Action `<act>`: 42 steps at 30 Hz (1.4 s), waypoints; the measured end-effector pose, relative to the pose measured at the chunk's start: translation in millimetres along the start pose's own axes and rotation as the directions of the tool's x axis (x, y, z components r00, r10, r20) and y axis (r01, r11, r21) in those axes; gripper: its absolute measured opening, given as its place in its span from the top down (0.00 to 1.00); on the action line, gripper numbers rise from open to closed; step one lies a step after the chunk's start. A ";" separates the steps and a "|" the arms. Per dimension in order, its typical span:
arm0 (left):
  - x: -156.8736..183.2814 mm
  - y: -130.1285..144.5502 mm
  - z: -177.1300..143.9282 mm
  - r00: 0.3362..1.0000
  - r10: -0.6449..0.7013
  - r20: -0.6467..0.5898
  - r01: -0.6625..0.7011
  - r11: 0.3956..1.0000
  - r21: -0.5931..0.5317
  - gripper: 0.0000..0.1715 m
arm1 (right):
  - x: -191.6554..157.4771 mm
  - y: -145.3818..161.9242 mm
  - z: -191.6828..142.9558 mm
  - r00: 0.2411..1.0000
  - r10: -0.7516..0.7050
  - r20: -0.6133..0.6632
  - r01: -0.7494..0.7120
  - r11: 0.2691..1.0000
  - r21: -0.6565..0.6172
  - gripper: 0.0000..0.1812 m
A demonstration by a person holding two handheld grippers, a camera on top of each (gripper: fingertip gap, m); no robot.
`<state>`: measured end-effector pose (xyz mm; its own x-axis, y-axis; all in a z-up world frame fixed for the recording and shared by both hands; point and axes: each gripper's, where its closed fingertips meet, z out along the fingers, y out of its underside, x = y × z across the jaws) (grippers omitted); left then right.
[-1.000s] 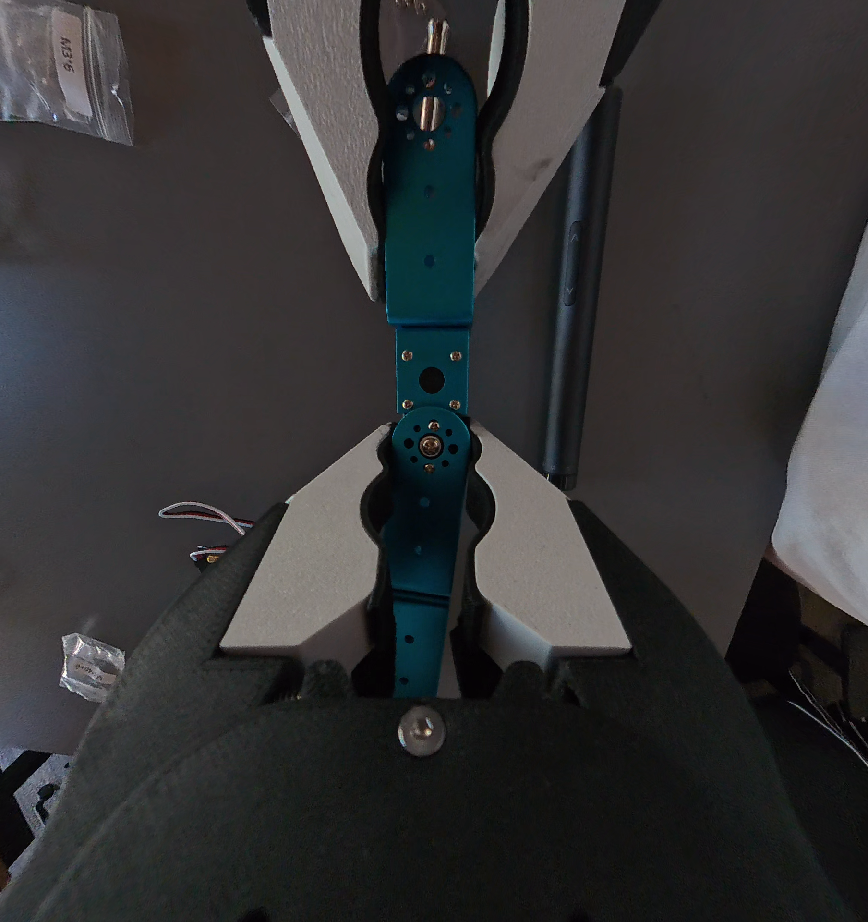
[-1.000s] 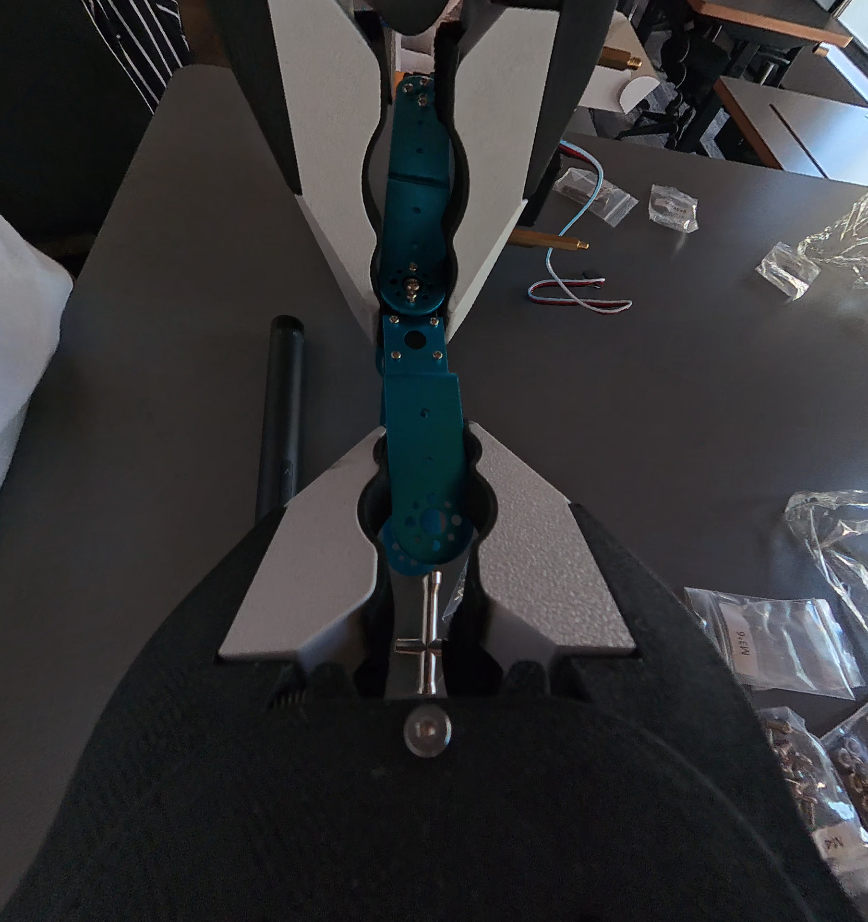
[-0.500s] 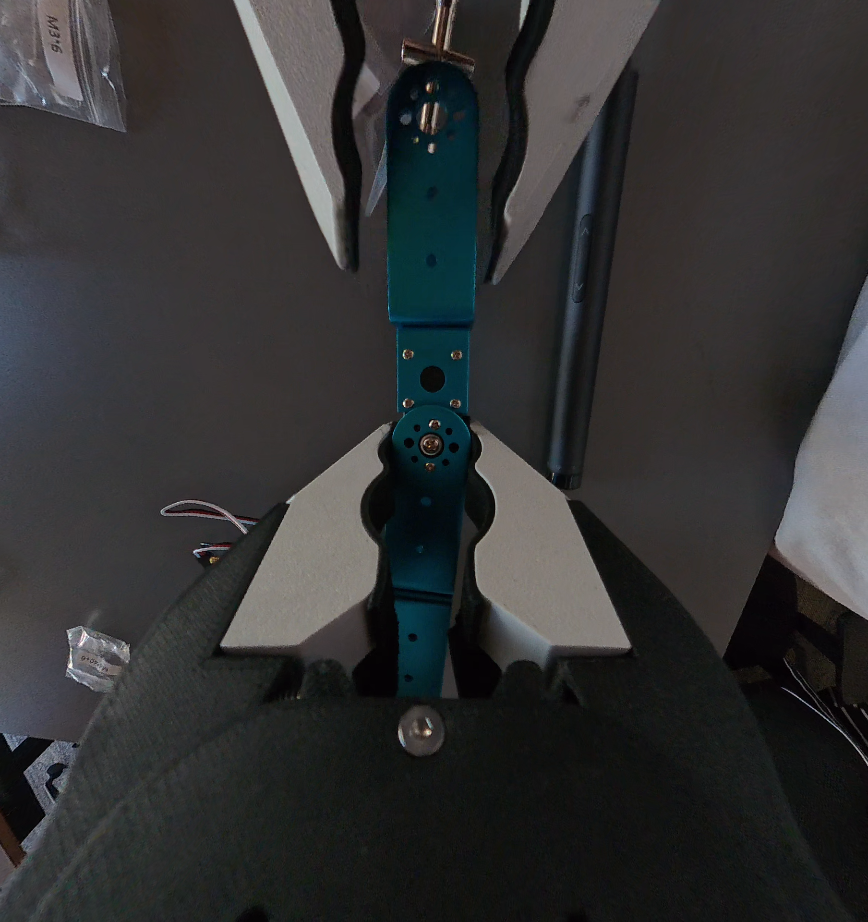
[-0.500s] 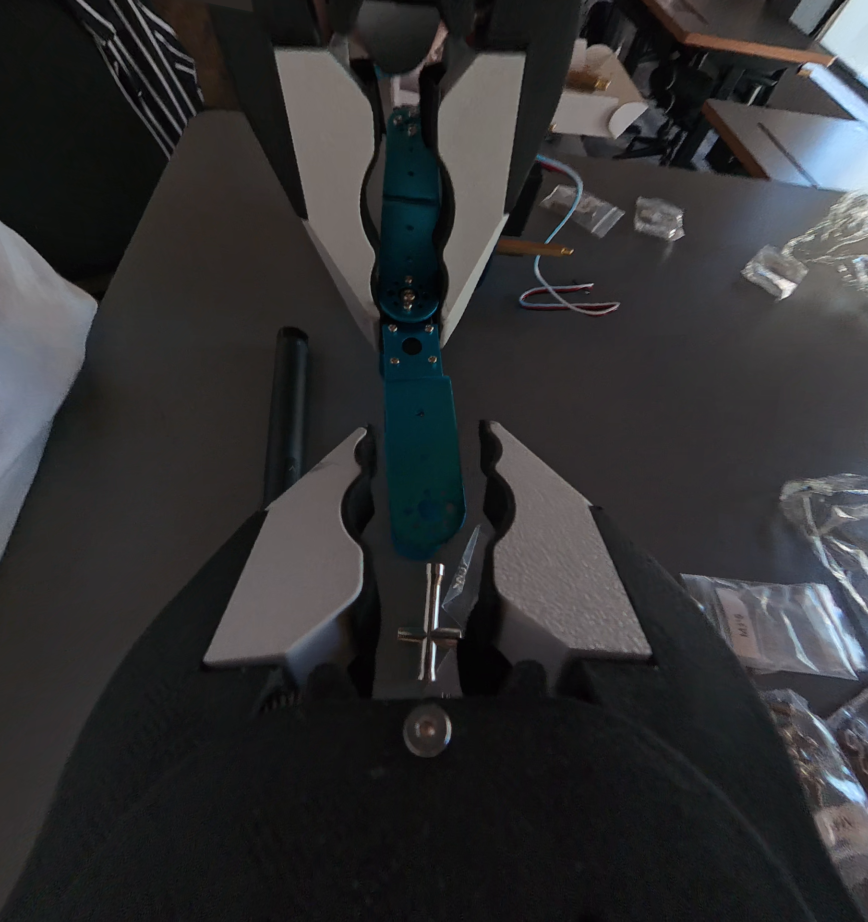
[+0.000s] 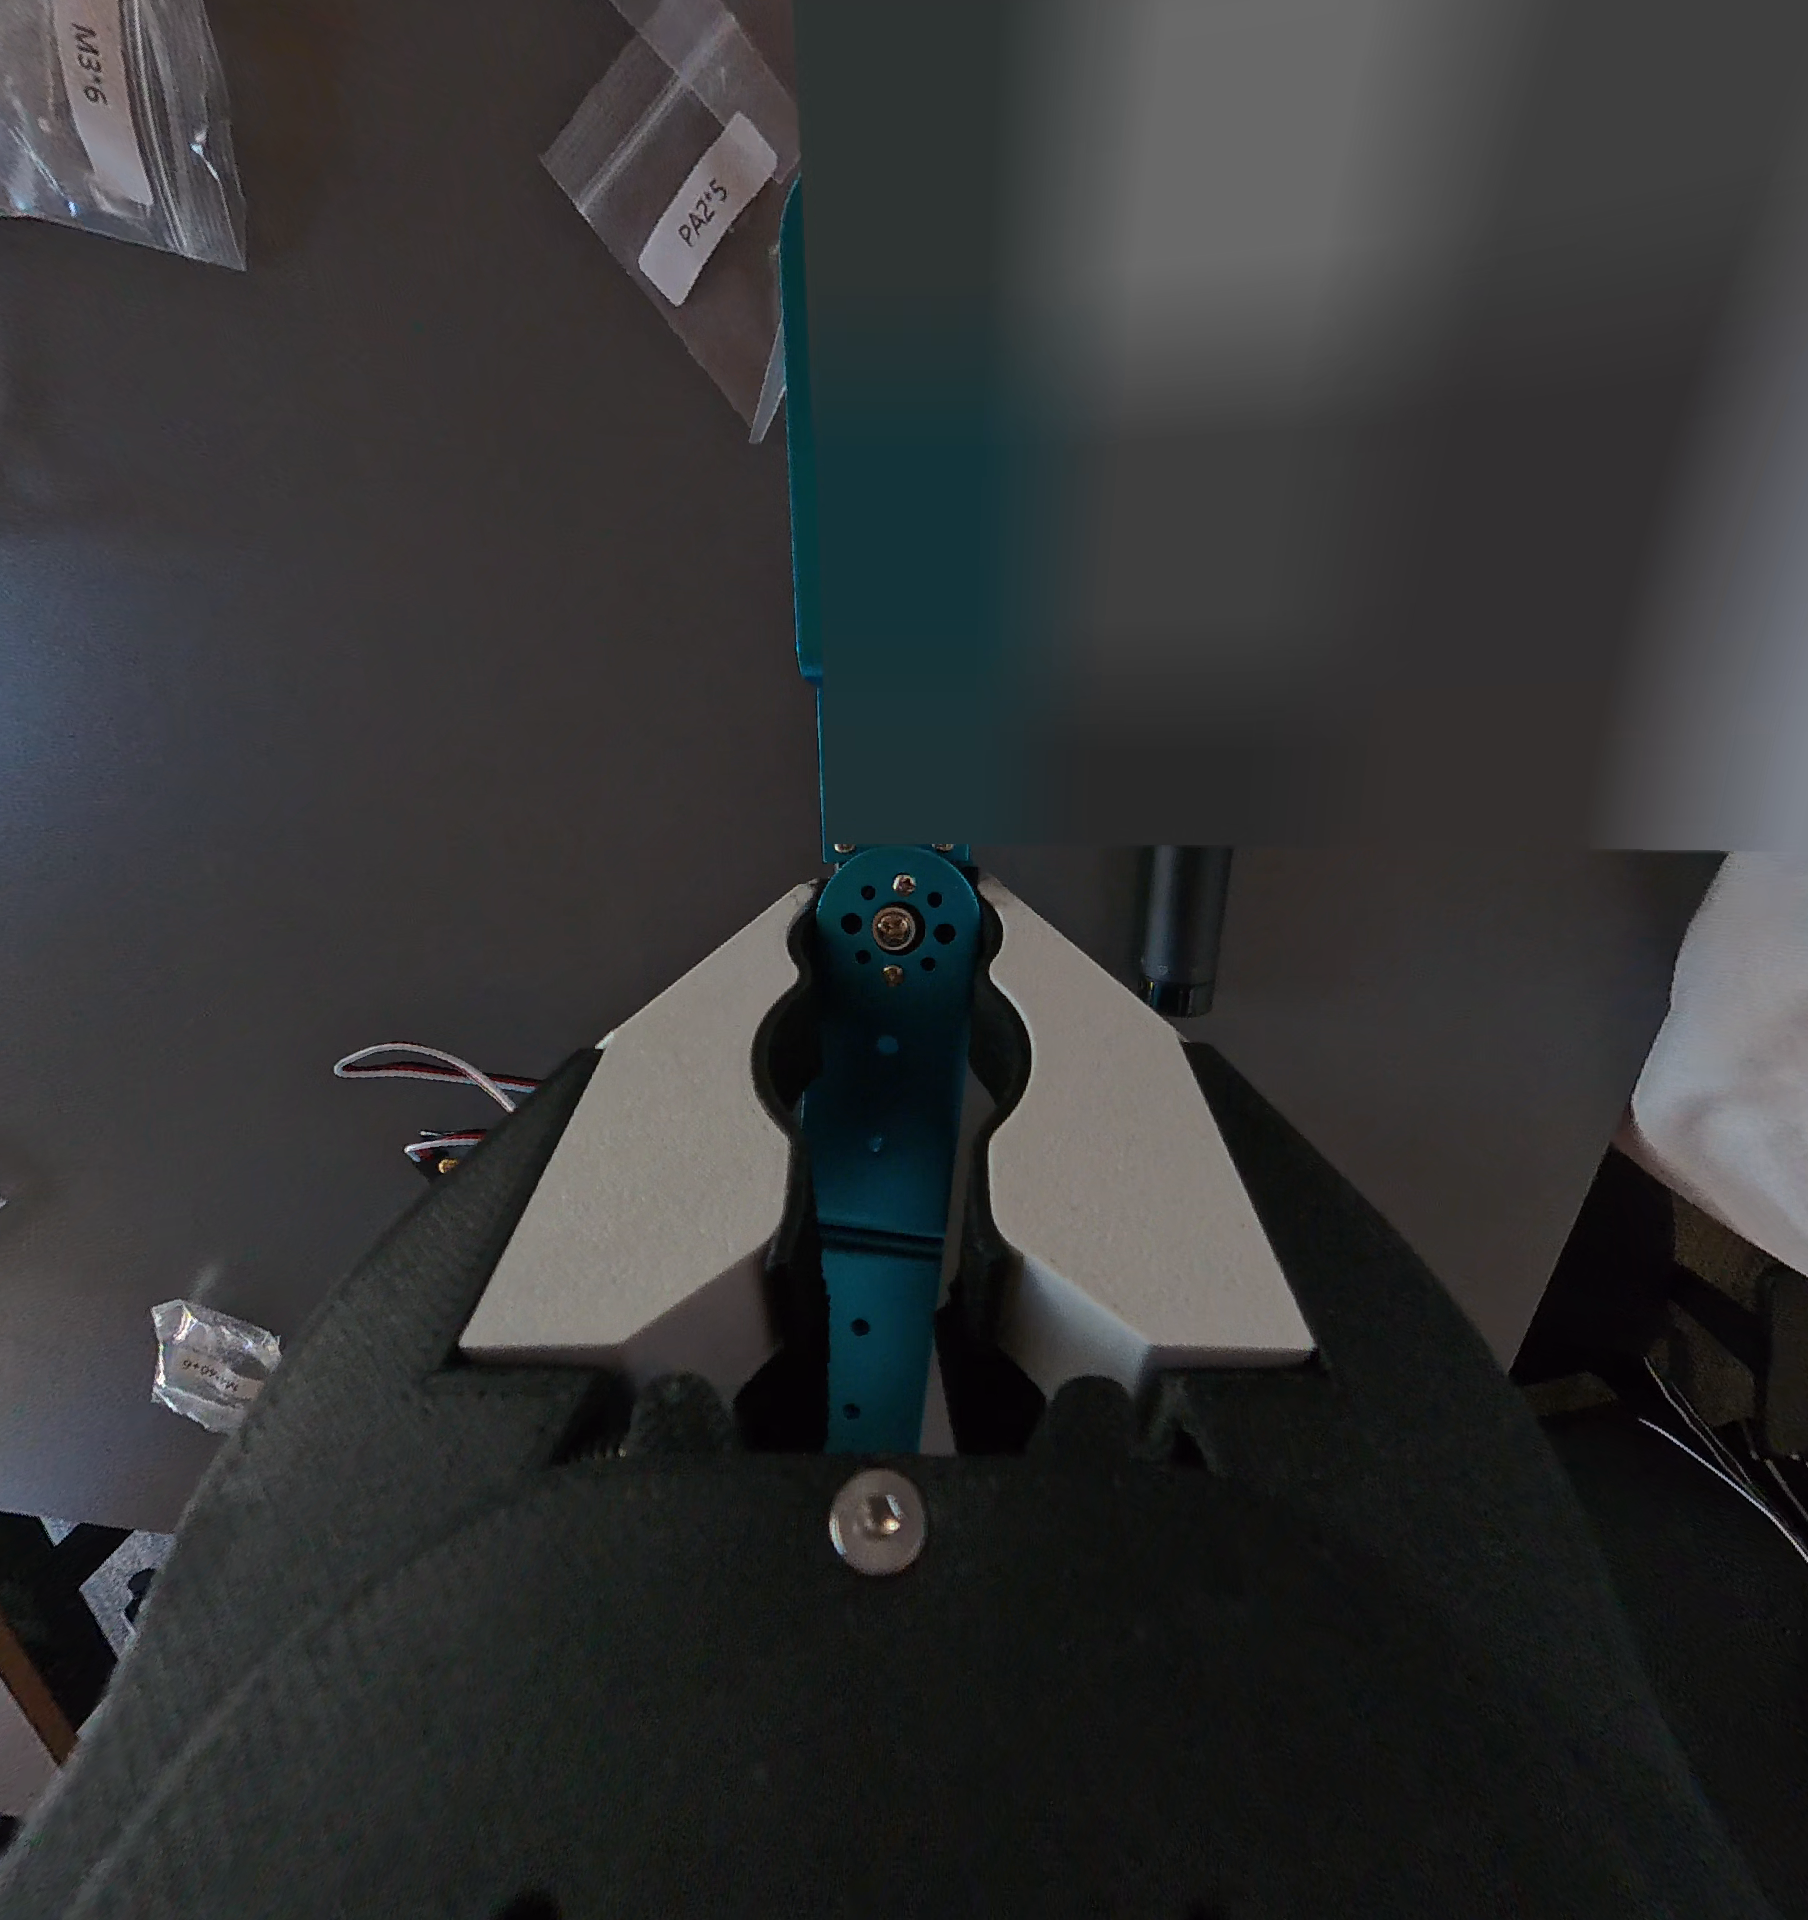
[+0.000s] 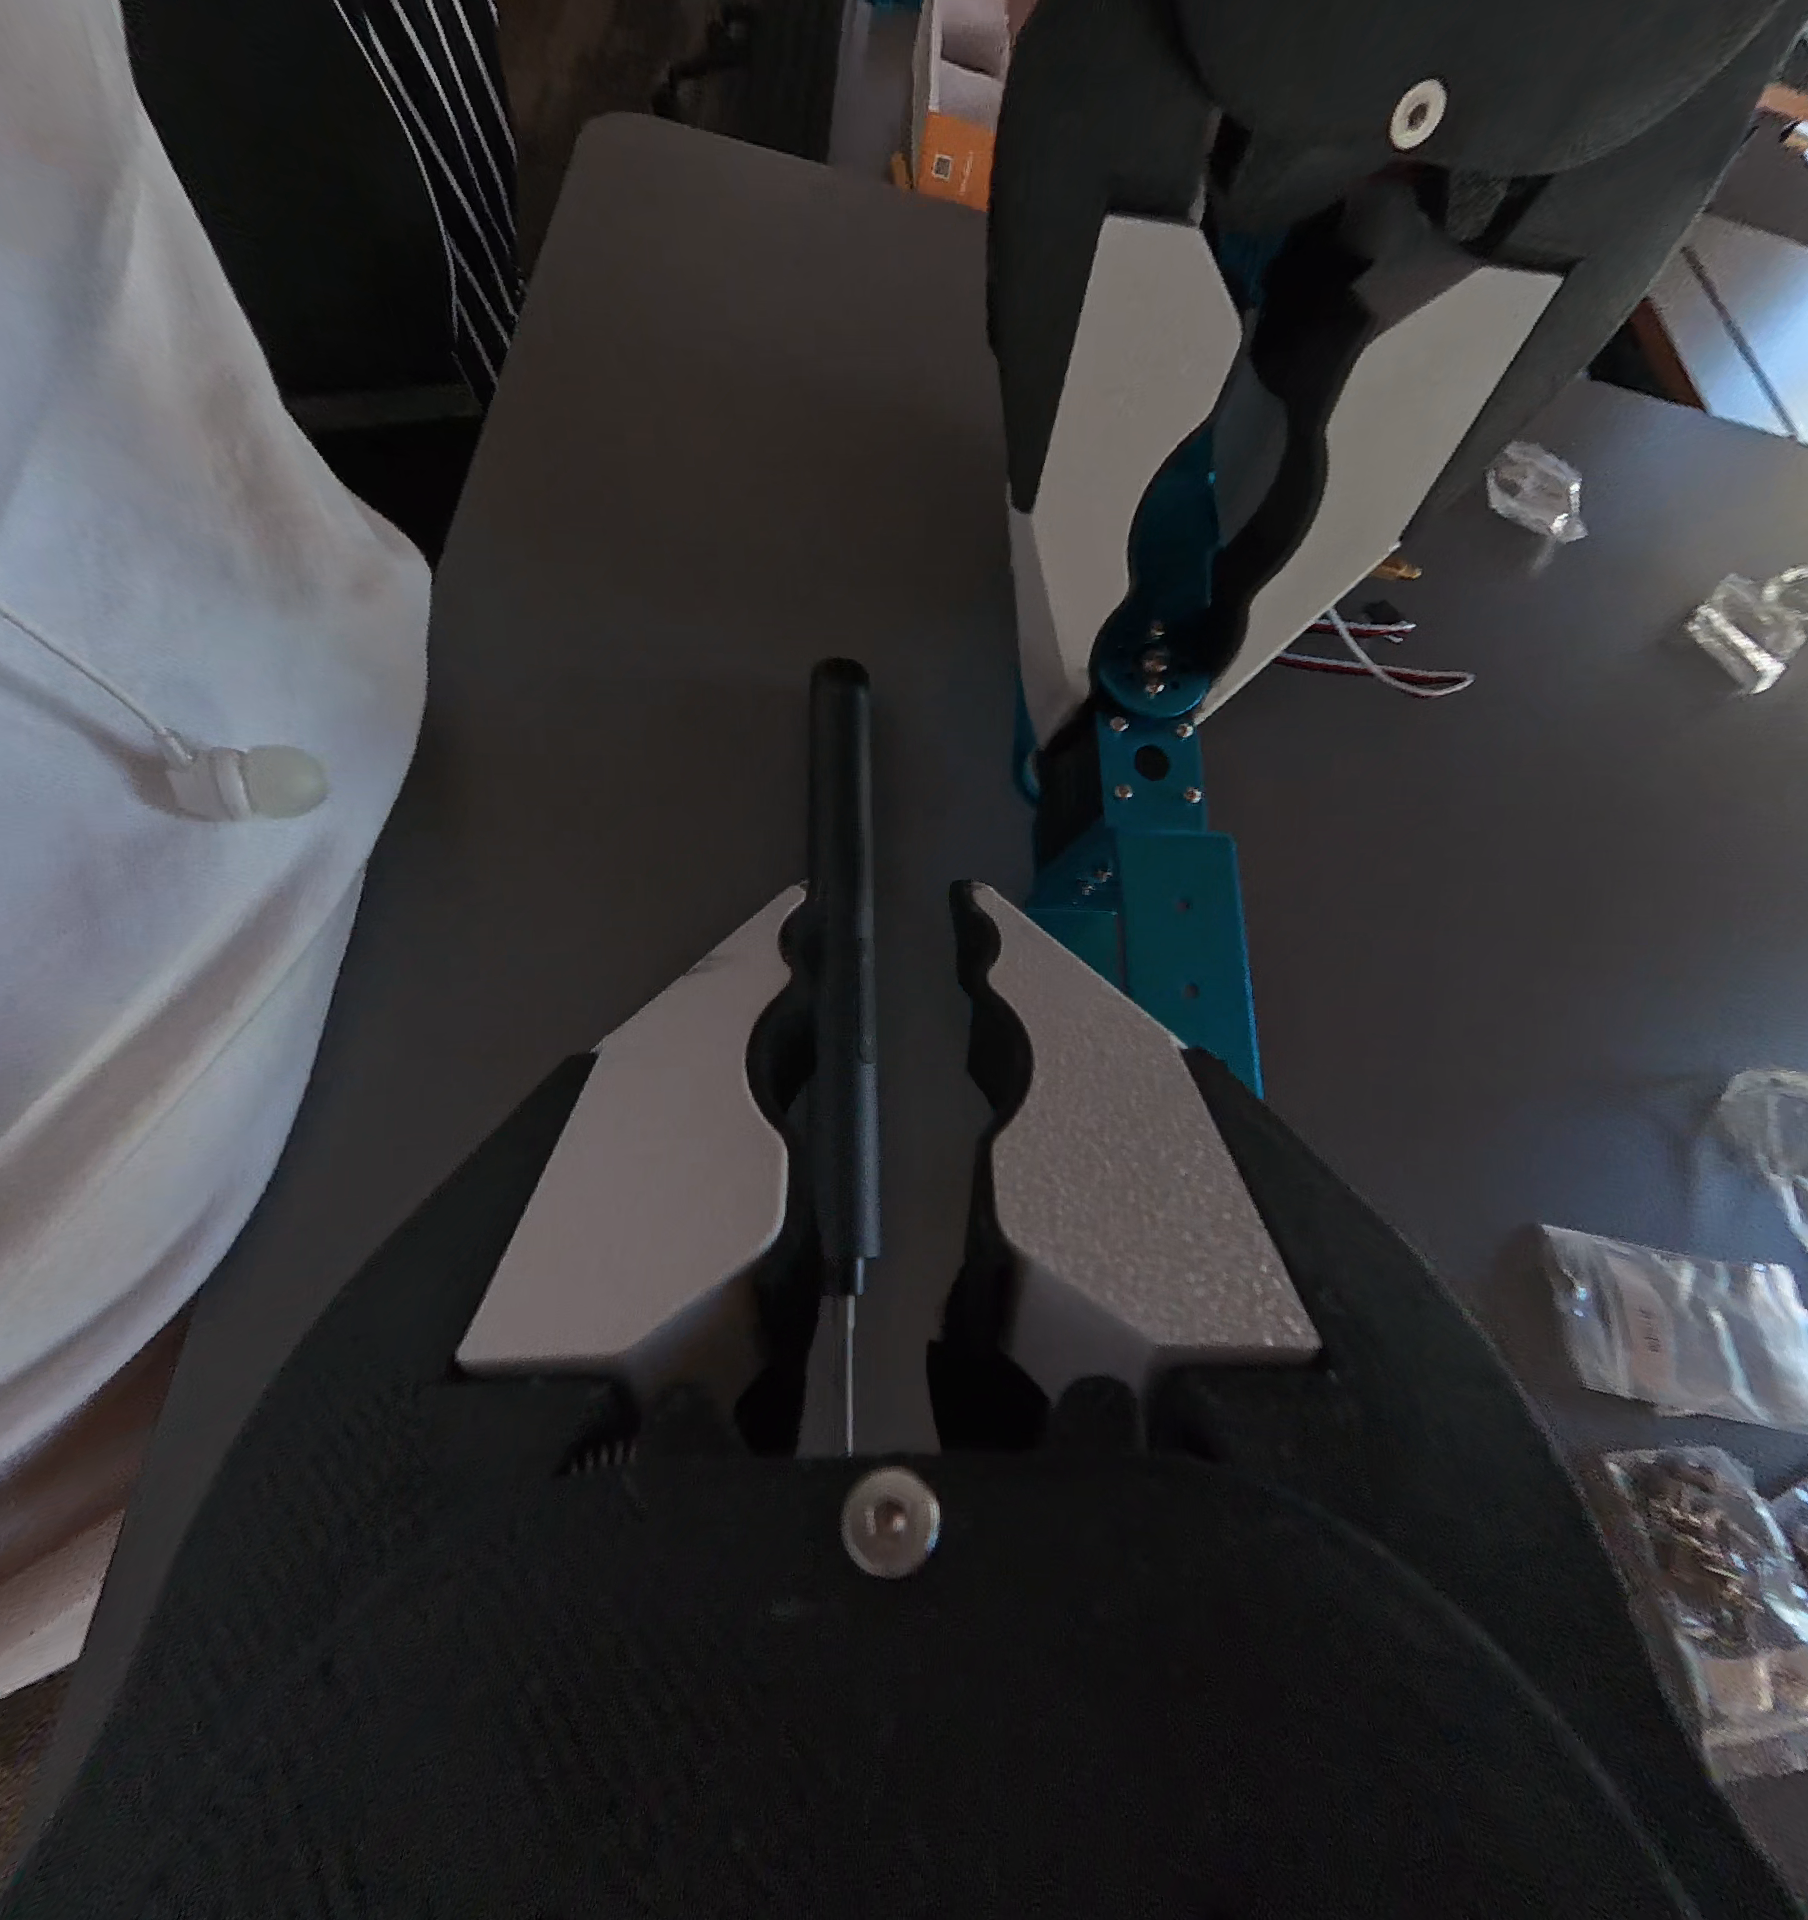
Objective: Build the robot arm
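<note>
My left gripper point(image 5: 900, 894) is shut on a blue metal bracket assembly point(image 5: 895, 1039) with round perforated ends and small screws, held just above the dark grey table point(image 5: 360, 675). A blurred patch hides the bracket's far part in the left wrist view. In the right wrist view the bracket point(image 6: 1160, 862) reaches from the left gripper point(image 6: 1139, 707) down to the table. My right gripper point(image 6: 879, 904) is open. Its fingers straddle a black screwdriver point(image 6: 843, 935) that lies on the table, closer to the left finger. The screwdriver's end also shows in the left wrist view point(image 5: 1180, 935).
Clear bags of small hardware lie at the far left point(image 5: 100, 125), at the top middle point(image 5: 671, 187) and to the right point(image 6: 1710, 1330). Red, white and black wires point(image 5: 432, 1070) lie beside the left gripper. A person in white clothing point(image 6: 100, 727) stands at the table's edge. My right fingertips sit around 8 centimetres from my left ones.
My right gripper opened, let go of the blue bracket and moved left over the black screwdriver. My left gripper still holds the bracket.
</note>
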<state>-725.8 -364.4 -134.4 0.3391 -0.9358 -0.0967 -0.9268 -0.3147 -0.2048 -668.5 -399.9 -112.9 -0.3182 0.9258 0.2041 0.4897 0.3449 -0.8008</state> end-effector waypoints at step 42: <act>27.4 56.8 -94.0 0.847 -0.529 -0.060 0.471 0.693 0.546 0.75 | -7.0 10.8 43.3 0.983 -0.061 0.175 0.120 0.930 -0.348 0.85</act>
<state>-784.3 -422.8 -57.1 0.7677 -0.6352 0.0845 -0.3941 -0.5720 -0.7194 -696.2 -409.4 -147.4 -0.4846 0.8616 0.1508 0.6997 0.4853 -0.5243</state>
